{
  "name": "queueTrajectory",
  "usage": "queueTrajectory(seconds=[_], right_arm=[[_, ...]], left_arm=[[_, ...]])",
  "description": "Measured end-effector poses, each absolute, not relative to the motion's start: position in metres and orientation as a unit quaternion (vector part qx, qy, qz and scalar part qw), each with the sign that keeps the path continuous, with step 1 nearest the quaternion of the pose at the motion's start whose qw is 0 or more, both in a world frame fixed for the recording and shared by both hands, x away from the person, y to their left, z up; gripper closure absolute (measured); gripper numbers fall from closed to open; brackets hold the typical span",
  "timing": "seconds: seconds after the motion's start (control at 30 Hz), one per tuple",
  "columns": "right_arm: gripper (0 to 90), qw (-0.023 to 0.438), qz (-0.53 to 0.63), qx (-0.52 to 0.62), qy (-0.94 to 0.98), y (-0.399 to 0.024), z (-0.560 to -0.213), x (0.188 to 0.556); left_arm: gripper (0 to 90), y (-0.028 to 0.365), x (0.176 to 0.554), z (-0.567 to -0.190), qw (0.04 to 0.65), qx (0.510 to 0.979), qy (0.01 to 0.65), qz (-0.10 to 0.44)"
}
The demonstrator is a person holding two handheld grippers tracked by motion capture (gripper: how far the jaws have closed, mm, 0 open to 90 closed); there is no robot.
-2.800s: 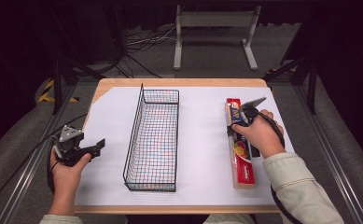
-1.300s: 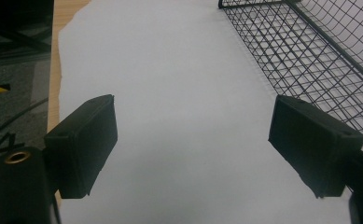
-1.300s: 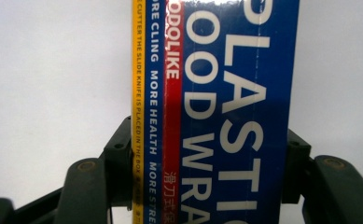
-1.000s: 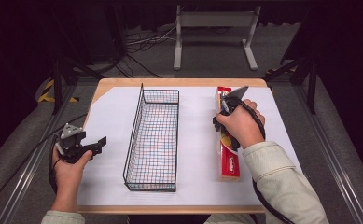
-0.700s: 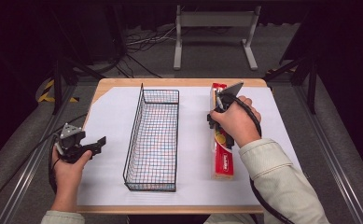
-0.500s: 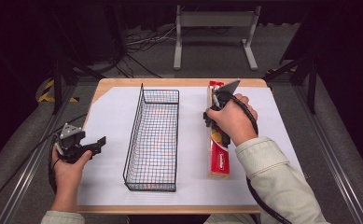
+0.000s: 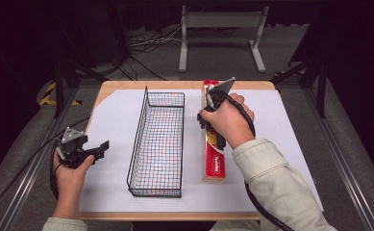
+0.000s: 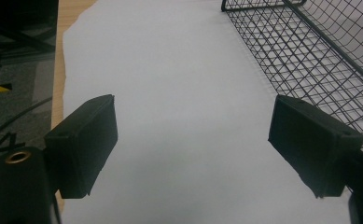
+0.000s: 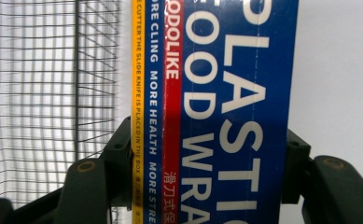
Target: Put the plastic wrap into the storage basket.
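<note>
A long red box of plastic food wrap (image 7: 214,154) is held lengthwise just right of the black wire basket (image 7: 158,139). My right gripper (image 7: 206,113) is shut on the box near its far half. In the right gripper view both jaws clamp the sides of the box (image 9: 216,107), whose blue and red printed face runs up the frame, with the basket mesh (image 9: 53,93) at the left. My left gripper (image 7: 98,148) is held over the left edge of the white sheet, open with nothing in it. In the left gripper view its pads (image 8: 83,140) stand wide apart above bare paper.
The white sheet (image 7: 112,125) covers most of the wooden table (image 7: 107,89). The basket's corner (image 8: 310,42) shows at the upper right of the left gripper view. A metal stand (image 7: 220,29) and cables lie on the floor beyond the table. Dark floor surrounds the table.
My right gripper has carried the wrap box leftward from the right part of the sheet to beside the basket. The left gripper has stayed in place.
</note>
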State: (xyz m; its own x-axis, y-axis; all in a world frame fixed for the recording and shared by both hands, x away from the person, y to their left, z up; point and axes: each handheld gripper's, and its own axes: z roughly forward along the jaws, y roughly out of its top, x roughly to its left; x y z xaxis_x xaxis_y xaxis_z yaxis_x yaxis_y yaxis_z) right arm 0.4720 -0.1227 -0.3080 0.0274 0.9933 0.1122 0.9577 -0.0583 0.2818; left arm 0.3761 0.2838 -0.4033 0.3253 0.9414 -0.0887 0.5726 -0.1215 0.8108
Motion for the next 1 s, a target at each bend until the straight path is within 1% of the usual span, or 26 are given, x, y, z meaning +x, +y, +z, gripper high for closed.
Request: queueTrajectory(seconds=[0.53,1.0], right_arm=[[40.9,0.055,0.169,0.693,0.698,-0.070,-0.299,0.464],[40.8,0.038,0.181,0.681,0.709,-0.036,-0.295,0.458]], left_arm=[[16.0,0.285,0.377,-0.403,0.398,0.711,0.531,0.232],[16.0,0.285,0.378,-0.403,0.401,0.710,0.531,0.231]])
